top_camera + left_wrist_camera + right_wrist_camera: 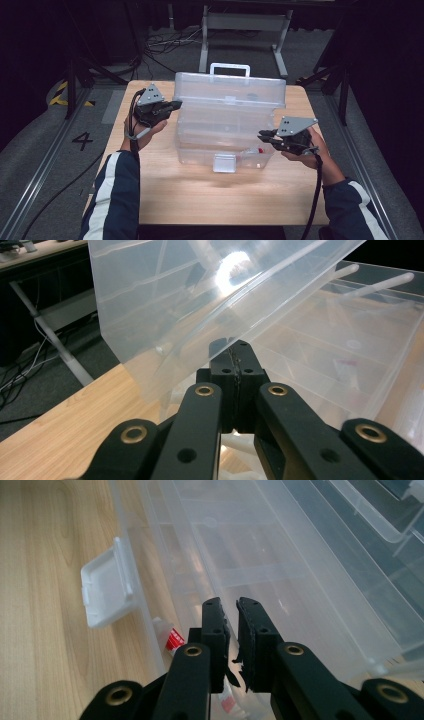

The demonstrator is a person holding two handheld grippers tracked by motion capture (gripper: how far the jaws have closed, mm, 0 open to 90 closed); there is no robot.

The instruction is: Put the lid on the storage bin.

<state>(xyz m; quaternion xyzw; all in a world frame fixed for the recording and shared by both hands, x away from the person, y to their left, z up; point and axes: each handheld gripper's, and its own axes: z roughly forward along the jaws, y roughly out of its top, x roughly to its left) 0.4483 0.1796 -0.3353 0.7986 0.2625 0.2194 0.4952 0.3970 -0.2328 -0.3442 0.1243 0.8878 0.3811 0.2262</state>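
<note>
Care suits this step: clear plastic hinged storage box [225, 135] sits mid-table, left gripper [172, 106], pressed together, steadies its raised lid at nine o'clock, right gripper [264, 136], nearly closed and empty, hovers at three o'clock.

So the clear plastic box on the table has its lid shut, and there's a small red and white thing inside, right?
Not quite: the clear plastic box has its lid open, tilted up at the back, as the high view shows. The small red and white thing does lie inside.
</note>
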